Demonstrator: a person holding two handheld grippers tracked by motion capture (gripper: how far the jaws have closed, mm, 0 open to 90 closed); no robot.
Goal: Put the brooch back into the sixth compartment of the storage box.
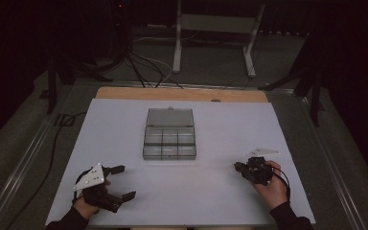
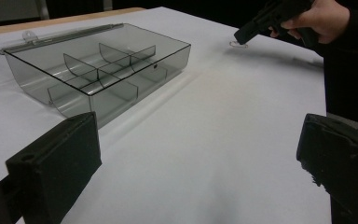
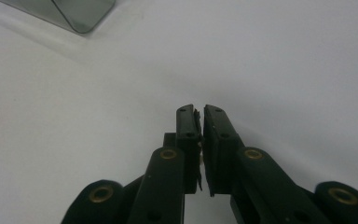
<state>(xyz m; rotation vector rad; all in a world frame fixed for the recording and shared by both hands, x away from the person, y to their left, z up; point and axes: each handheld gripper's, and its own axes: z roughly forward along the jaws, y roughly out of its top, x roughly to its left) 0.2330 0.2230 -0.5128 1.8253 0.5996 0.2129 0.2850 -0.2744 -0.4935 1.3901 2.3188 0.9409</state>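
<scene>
Organizer box (image 1: 169, 133), smoky clear plastic with dividers and its lid flipped back, sits mid-sheet beyond both hands. Up close, left gripper (image 1: 123, 182) has jaws spread wide, holding nothing. Right gripper (image 1: 237, 167) is pinched nearly closed over the white sheet (image 1: 220, 191); can't tell if it's gripping anything.

**A darkened lab set up for recording**

This looks like a lab or test studio rather than a home. A white sheet (image 1: 124, 191) covers a wooden tabletop (image 1: 182, 93) as a plain work surface. Around it the room is black, seemingly hung with dark curtains. Loose cables (image 1: 143, 67) trail across the grey floor behind the table, past the white legs of a stand (image 1: 211, 43) and dark tripod-like legs (image 1: 306, 76) at either side
</scene>
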